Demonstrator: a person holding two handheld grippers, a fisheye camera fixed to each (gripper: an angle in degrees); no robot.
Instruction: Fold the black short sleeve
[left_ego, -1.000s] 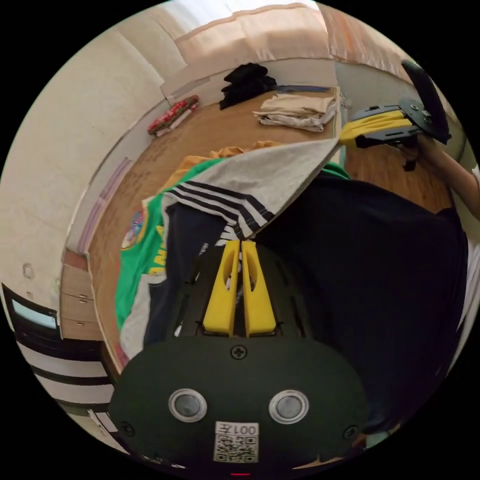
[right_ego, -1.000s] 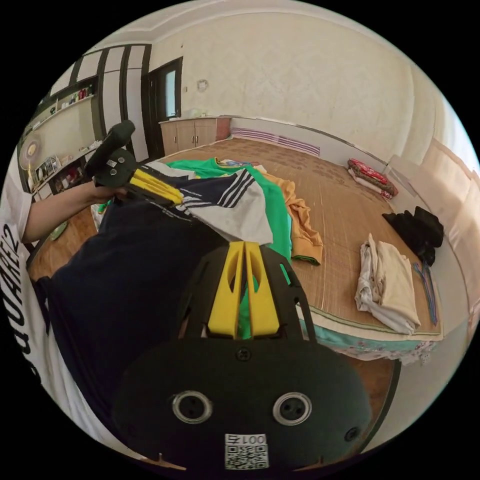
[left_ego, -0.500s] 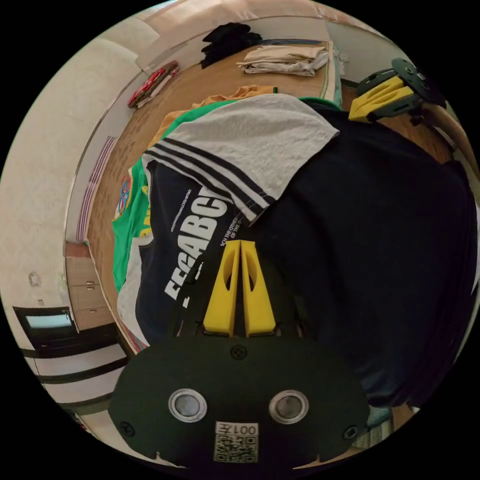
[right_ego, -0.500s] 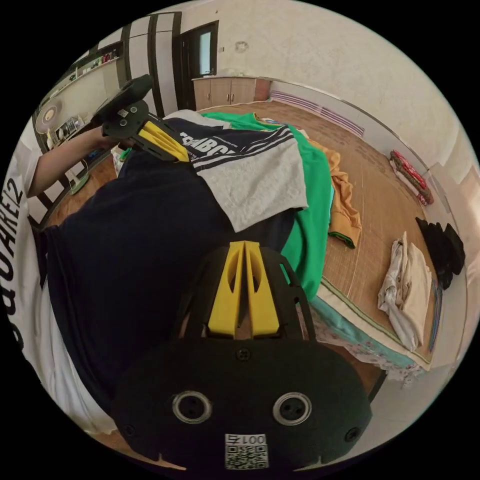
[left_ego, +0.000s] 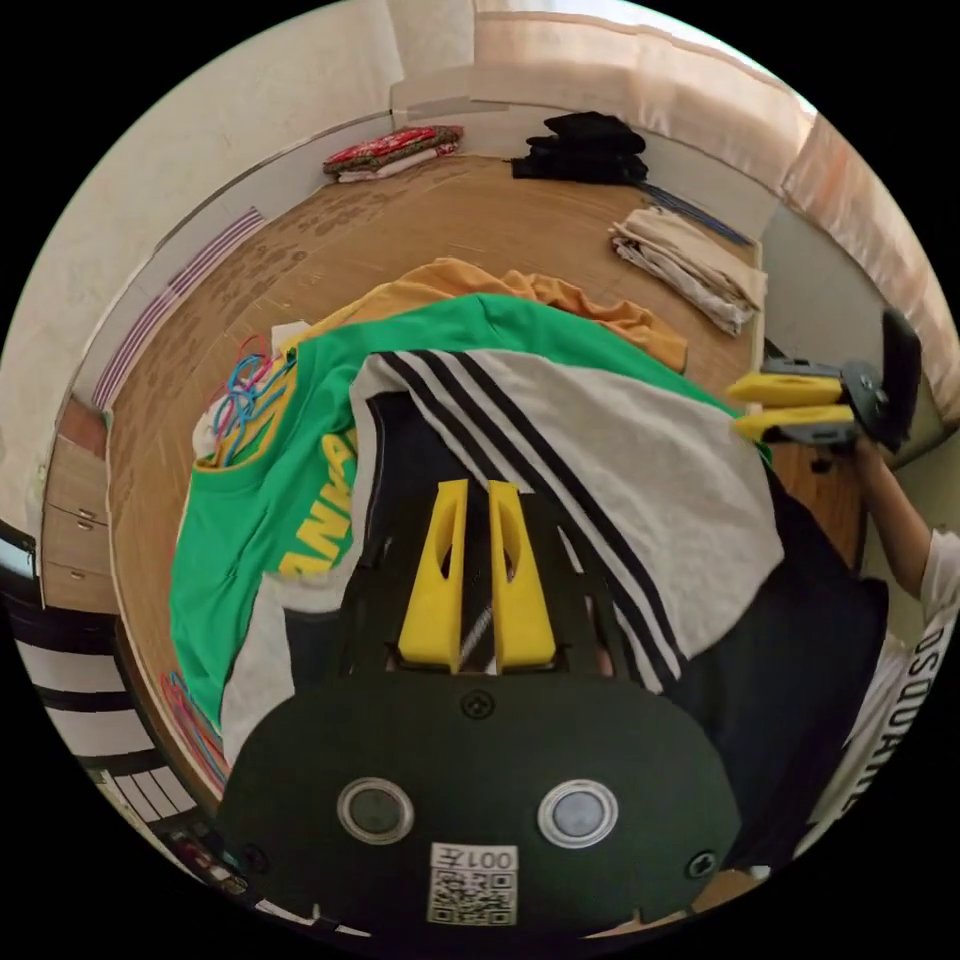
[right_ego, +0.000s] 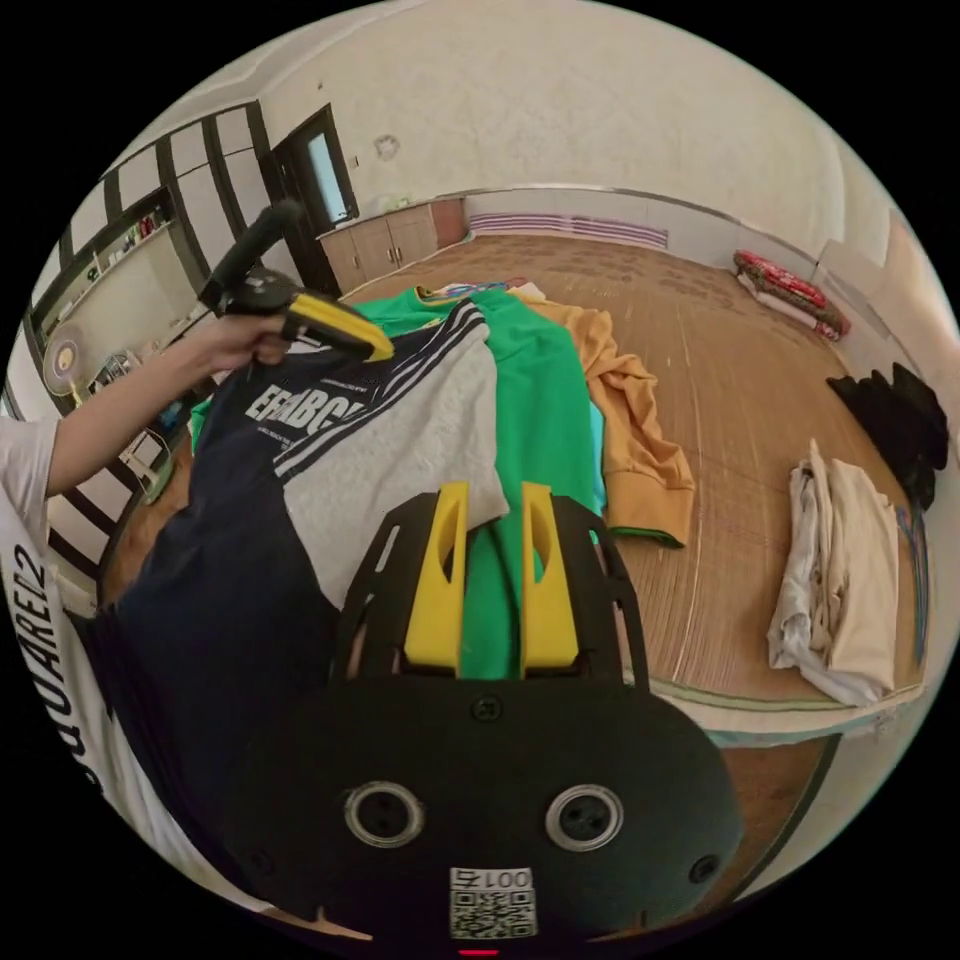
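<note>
The black short-sleeve shirt, with white lettering and a grey striped sleeve, lies spread over other clothes on the bed, its lower part hanging off the near edge toward the person. My left gripper hovers over the striped shoulder with its jaws slightly parted and fabric showing in the gap. It also shows in the right gripper view, where the left gripper sits at the shirt's far shoulder. My right gripper is open above the sleeve's hem. The left gripper view catches the right gripper beside that sleeve, holding nothing.
Under the shirt lie a green shirt and an orange garment on the woven bed mat. A folded cream pile, a black pile and a red folded blanket sit farther off. Coloured hangers lie by the green collar.
Both grippers were shut on the lifted shirt; now the shirt lies down on the bed. The right jaws have opened wide and the left jaws have parted.
</note>
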